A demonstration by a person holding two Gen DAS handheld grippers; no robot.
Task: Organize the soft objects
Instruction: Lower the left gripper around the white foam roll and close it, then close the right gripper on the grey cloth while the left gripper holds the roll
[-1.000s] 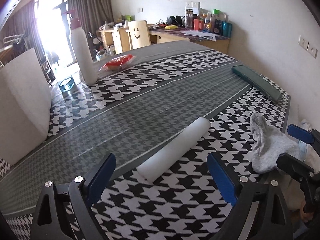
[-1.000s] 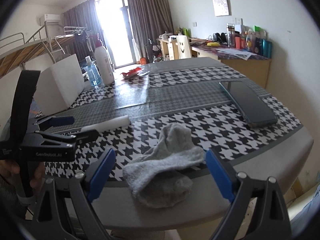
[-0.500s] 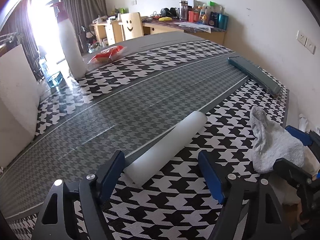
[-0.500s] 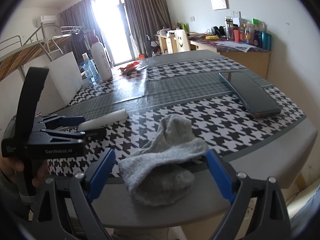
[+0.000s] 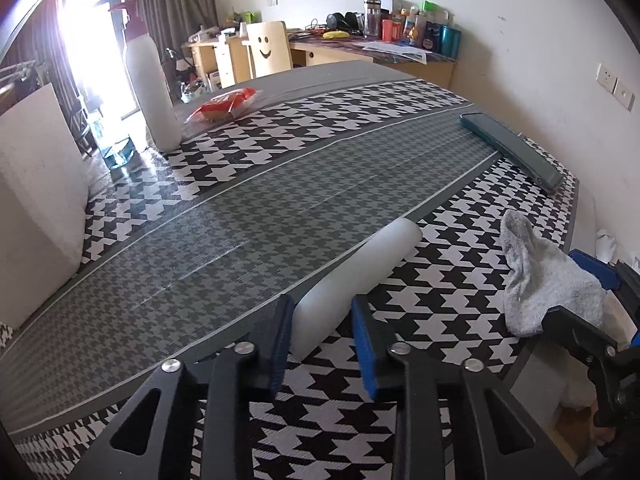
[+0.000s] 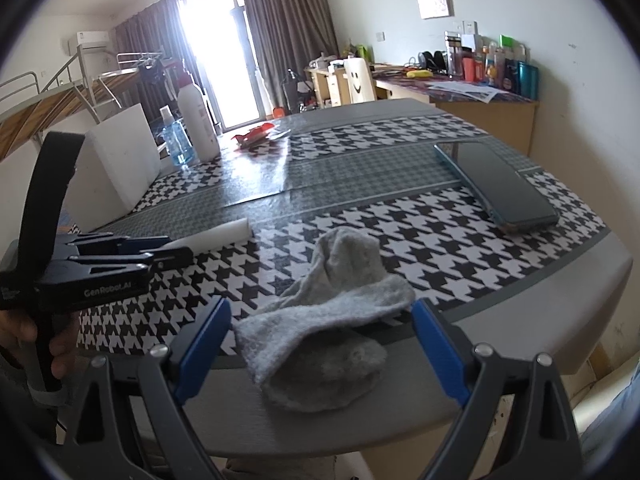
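Observation:
A white foam roll (image 5: pixel 360 276) lies on the houndstooth table (image 5: pixel 248 200). My left gripper (image 5: pixel 322 340) has closed on the roll's near end, blue pads against both sides. It also shows in the right wrist view (image 6: pixel 120 254), with the roll (image 6: pixel 218 234) sticking out past it. A grey sock (image 6: pixel 332 320) lies crumpled at the table's near edge. My right gripper (image 6: pixel 320 344) is open, its pads on either side of the sock, not touching it. The sock shows in the left wrist view (image 5: pixel 540 280) too.
A white foam block (image 6: pixel 116 164) stands at the left. A white pump bottle (image 5: pixel 150 92), a blue bottle (image 6: pixel 174 140) and a red packet (image 5: pixel 224 106) are at the far side. A dark teal phone (image 6: pixel 500 184) lies at the right. The table edge is close in front.
My left gripper moved forward over the roll's near end and its jaws closed in on it. My right gripper edged slightly closer to the sock and stayed open.

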